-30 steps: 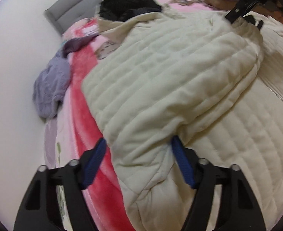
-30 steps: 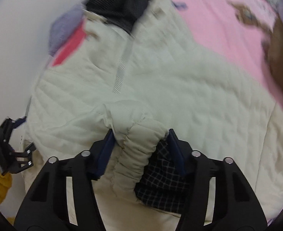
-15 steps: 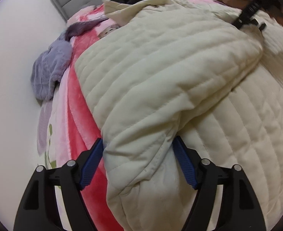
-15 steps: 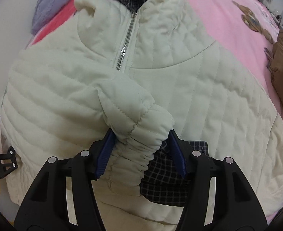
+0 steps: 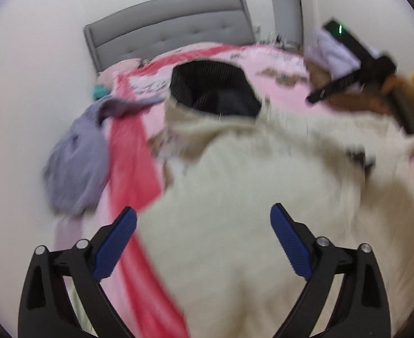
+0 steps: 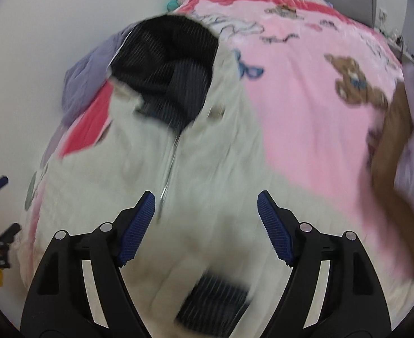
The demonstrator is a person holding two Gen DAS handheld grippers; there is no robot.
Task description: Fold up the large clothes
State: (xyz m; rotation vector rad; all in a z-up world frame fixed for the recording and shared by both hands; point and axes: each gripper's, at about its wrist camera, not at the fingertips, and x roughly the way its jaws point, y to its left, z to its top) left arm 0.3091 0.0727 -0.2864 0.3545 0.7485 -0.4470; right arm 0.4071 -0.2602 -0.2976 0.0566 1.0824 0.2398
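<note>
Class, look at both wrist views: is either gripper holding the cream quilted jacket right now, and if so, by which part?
Nothing is held. The left gripper and right gripper are both opening, their pads clear of the cream jacket lying on the bed below.

Soft, even indoor light, no hard shadows, heavy motion blur smearing the cream jacket (image 5: 249, 197) in both views, pink blanket (image 6: 305, 107) beside it streaked, fisheye bending and dark vignette at the corners, gripper bodies nearest the lens sharp
</note>
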